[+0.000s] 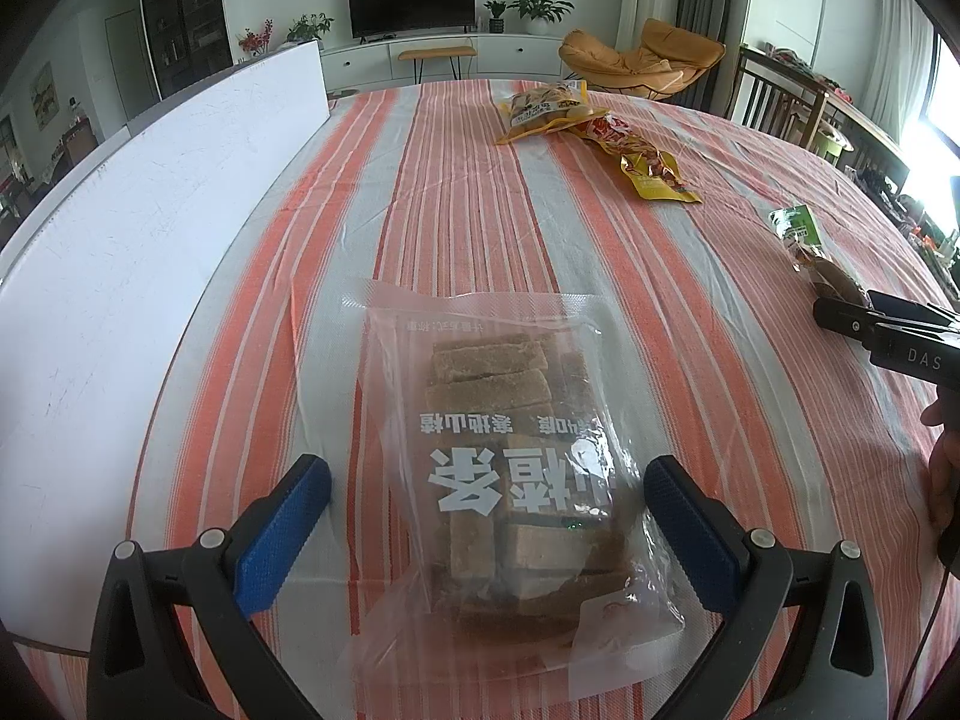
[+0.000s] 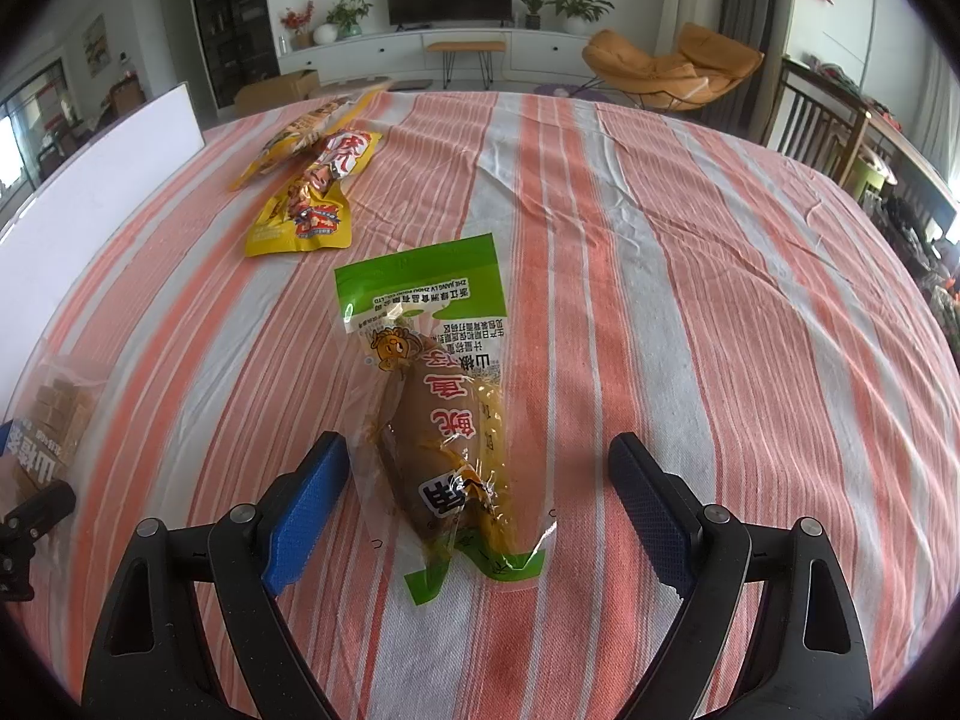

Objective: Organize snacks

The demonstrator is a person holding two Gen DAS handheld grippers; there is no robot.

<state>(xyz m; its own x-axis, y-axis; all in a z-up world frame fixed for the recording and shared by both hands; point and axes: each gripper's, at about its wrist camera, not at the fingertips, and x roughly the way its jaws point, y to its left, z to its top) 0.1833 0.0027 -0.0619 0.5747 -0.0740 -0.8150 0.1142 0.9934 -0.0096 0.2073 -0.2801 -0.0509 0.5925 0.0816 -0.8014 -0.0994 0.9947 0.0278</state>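
Observation:
A clear bag of brown hawthorn bars (image 1: pixel 516 456) lies on the striped tablecloth between the fingers of my open left gripper (image 1: pixel 487 510), which straddles its near half without gripping it. A green-edged pack with a brown snack (image 2: pixel 441 420) lies between the fingers of my open right gripper (image 2: pixel 480 498). Two yellow snack packs (image 2: pixel 312 192) lie farther back; they also show in the left wrist view (image 1: pixel 606 138). The right gripper (image 1: pixel 840 315) shows at the right edge of the left wrist view by the green pack (image 1: pixel 807 246).
A white board (image 1: pixel 120 276) lies along the table's left edge. The striped tablecloth (image 2: pixel 690 300) covers the table. Wooden chairs (image 2: pixel 822 126) stand at the right edge, a lounge chair and TV unit beyond the far edge.

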